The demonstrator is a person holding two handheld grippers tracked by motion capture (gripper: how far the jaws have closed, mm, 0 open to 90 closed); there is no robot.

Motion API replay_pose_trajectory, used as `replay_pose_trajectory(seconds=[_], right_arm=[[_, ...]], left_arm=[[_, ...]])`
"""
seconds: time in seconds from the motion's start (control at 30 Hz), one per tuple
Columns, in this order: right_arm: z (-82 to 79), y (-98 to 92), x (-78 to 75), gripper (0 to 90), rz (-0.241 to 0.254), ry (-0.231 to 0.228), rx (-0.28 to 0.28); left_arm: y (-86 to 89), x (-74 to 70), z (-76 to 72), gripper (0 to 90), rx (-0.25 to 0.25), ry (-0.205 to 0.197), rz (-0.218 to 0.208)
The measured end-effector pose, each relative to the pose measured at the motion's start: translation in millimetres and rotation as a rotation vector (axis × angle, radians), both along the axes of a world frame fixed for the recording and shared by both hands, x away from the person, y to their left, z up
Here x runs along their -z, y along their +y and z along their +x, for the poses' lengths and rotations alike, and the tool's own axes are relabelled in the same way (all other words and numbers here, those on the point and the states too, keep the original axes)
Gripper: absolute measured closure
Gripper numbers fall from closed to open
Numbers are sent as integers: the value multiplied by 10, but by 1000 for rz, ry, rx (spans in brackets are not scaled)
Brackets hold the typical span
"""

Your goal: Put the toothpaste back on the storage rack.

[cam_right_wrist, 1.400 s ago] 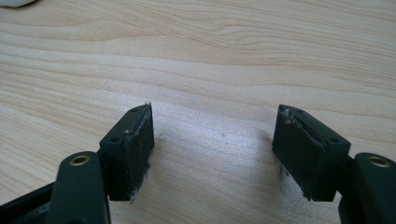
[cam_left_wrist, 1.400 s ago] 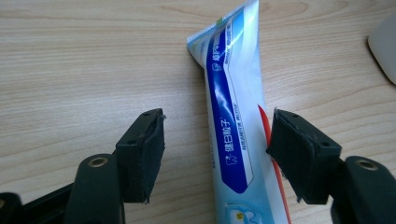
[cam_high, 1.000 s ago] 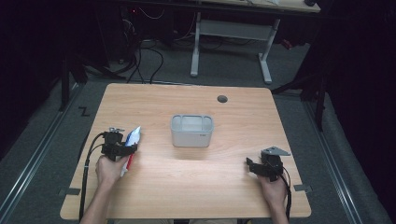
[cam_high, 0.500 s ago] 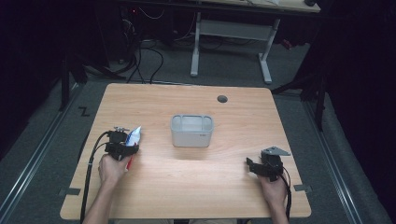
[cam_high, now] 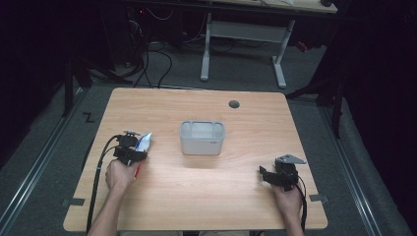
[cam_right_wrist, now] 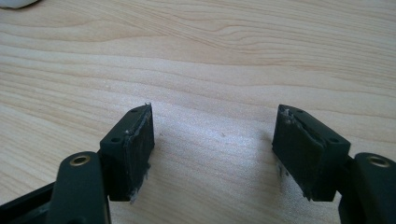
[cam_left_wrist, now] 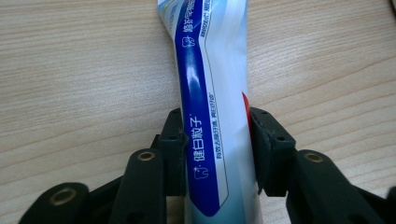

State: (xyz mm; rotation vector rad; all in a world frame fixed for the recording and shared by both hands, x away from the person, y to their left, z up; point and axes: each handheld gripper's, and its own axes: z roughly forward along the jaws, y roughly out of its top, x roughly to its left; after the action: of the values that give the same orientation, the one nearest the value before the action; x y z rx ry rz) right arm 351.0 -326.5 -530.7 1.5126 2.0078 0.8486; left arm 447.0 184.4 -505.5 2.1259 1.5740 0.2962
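the toothpaste tube [cam_left_wrist: 210, 107] lay flat on the wooden surface [cam_high: 206, 196] near its left edge, blue and white with a red part at one side, its length running away from the person. in the left tool view the tube passed straight between the two black jaws, and both pads sat against its sides. the left tool [cam_high: 132, 150] had just been closing, with the tube between its jaws, and it was pinching the tube at the lower half of its body. in the high view the tube's pale end [cam_high: 144, 141] stuck out beyond the tool towards the far side of the surface. the left hand [cam_high: 120, 174] held that tool from behind, and its black cable trailed back along the forearm.

a grey open-topped bin [cam_high: 202, 137] stood near the middle of the surface, to the right of the tube and well apart from it. a dark round hole [cam_high: 234, 104] showed in the surface beyond the bin.

the right tool [cam_right_wrist: 212, 140] was held low over bare wood near the right edge, its jaws spread wide with nothing between them. the right hand [cam_high: 286, 196] gripped it from behind.
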Motion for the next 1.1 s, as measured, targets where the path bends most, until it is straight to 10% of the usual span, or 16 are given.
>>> replay_pose_trajectory(seconds=[0.67, 1.1], right_arm=[[-1, 10, -1, 291, -4, 1, -22], [-4, 32, 0, 293, -5, 1, -54]], left_arm=[[-66, -73, -94, 674, 27, 37, 16], [54, -315, -229, 678, -15, -56, -79]])
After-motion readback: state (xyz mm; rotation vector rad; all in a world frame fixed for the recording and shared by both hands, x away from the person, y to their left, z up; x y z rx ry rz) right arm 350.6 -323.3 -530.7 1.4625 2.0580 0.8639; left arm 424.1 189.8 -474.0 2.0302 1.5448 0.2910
